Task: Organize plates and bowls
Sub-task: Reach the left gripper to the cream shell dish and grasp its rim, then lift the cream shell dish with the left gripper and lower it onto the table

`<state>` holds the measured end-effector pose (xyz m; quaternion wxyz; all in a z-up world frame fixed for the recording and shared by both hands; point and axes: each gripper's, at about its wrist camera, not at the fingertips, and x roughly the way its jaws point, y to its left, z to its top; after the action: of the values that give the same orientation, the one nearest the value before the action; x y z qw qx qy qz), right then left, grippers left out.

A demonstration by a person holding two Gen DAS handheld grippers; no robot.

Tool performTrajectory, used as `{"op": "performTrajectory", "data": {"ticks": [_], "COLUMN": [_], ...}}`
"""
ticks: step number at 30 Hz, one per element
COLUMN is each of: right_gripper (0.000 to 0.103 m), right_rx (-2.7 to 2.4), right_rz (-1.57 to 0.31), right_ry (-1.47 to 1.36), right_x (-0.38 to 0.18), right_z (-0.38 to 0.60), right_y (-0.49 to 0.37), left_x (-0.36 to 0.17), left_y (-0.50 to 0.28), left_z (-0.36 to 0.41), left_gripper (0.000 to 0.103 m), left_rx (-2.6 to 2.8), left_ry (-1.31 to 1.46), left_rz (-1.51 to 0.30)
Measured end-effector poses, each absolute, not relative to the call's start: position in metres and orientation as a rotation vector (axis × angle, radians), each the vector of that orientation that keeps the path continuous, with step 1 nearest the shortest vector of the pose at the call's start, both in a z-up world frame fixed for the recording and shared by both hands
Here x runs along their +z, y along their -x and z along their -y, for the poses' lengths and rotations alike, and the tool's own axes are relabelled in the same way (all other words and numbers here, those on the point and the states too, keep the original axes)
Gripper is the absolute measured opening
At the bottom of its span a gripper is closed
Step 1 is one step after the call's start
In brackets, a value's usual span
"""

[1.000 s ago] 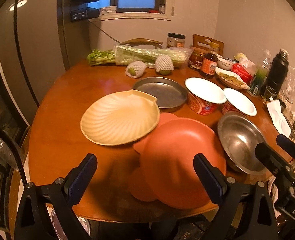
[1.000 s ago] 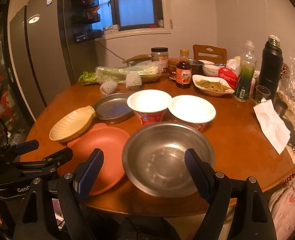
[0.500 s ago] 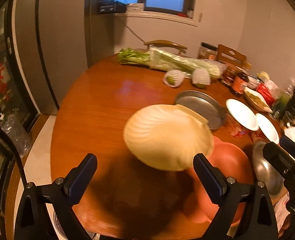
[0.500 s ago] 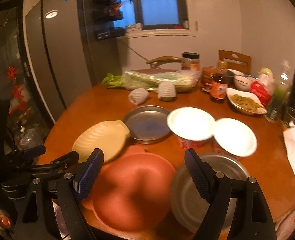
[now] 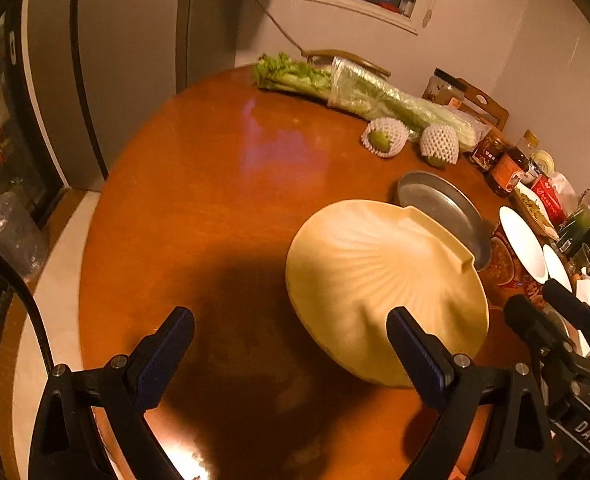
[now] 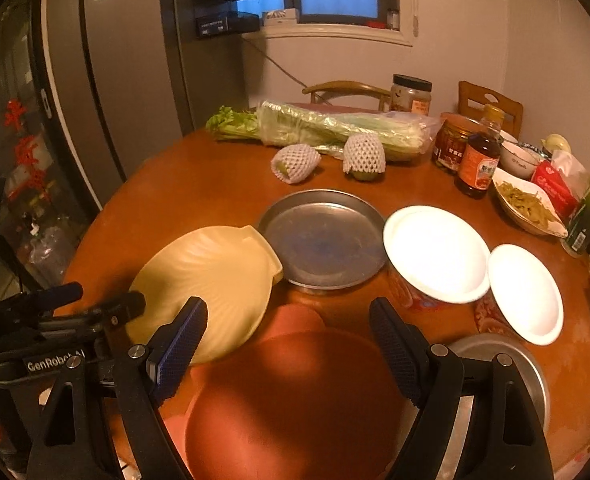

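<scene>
1. the cream shell-shaped plate (image 5: 379,280) is sitting on the round wooden table (image 5: 215,184), just ahead of the left claw (image 5: 291,344) and toward its right finger (image 5: 415,354), whose tip is overlapping the plate's near edge in the left wrist view; whether it is touching cannot be told.
2. the left claw is standing wide open with nothing between its fingers, only bare tabletop and shadow.
3. the orange plate (image 6: 295,396) is lying directly under and between the fingers of the right claw (image 6: 289,354), which is also spread wide and gripping nothing; the shell plate's edge seems to be overlapping the orange one at the right claw's left.
4. the steel bowl (image 6: 507,368) is showing partly behind the right claw's right finger, near the table's edge.
5. the flat metal pan (image 6: 323,236) is resting ahead of the right claw, just beyond the shell plate's notched corner.
6. two white-lidded printed cups (image 6: 435,256) are standing ahead and to the right of the right claw, side by side.
7. farther out, two fruits in foam netting (image 6: 295,164), a bagged bunch of celery (image 6: 335,128), jars and a sauce bottle (image 6: 477,162) are lining the far side.
</scene>
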<state>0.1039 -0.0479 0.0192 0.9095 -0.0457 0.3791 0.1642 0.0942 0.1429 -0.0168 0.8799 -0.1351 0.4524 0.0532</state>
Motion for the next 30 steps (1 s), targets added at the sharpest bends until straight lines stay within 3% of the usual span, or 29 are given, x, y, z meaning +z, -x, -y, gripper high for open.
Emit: {"op": "performTrajectory", "data": {"ticks": [3, 8, 14, 18, 20, 24, 30], "right_gripper": [0.077, 0.058, 0.048, 0.04, 0.039, 0.033, 0.027], "right_rx": [0.339, 0.354, 0.367, 0.368, 0.372, 0.39, 0.425], "right_rz": [-0.789, -0.82, -0.832, -0.842, -0.849, -0.851, -0.855], "right_ry": [0.117, 0.165, 0.163, 0.168, 0.169, 0.18, 0.178], "right_x": [0.014, 0.003, -0.003, -0.006, -0.008, -0.01, -0.008], "right_z": [0.041, 0.03, 0.027, 0.026, 0.025, 0.022, 0.015], "right_y": [-0.112, -0.121, -0.126, -0.131, -0.133, -0.134, -0.131], "left_x": [-0.022, -0.026, -0.03, -0.031, -0.032, -0.034, -0.033], "left_y": [-0.1, -0.106, -0.113, -0.115, -0.117, -0.118, -0.119], "left_z": [-0.144, -0.142, -0.139, -0.136, -0.134, -0.132, -0.132], "left_gripper": [0.097, 0.095, 0.087, 0.064, 0.06, 0.039, 0.036], "left_rx": [0.096, 0.092, 0.055, 0.05, 0.042, 0.023, 0.021], "left_ry": [0.291, 0.283, 0.282, 0.275, 0.269, 0.275, 0.278], "left_rz": [-0.955, -0.969, -0.984, -0.988, -0.996, -1.008, -1.003]}}
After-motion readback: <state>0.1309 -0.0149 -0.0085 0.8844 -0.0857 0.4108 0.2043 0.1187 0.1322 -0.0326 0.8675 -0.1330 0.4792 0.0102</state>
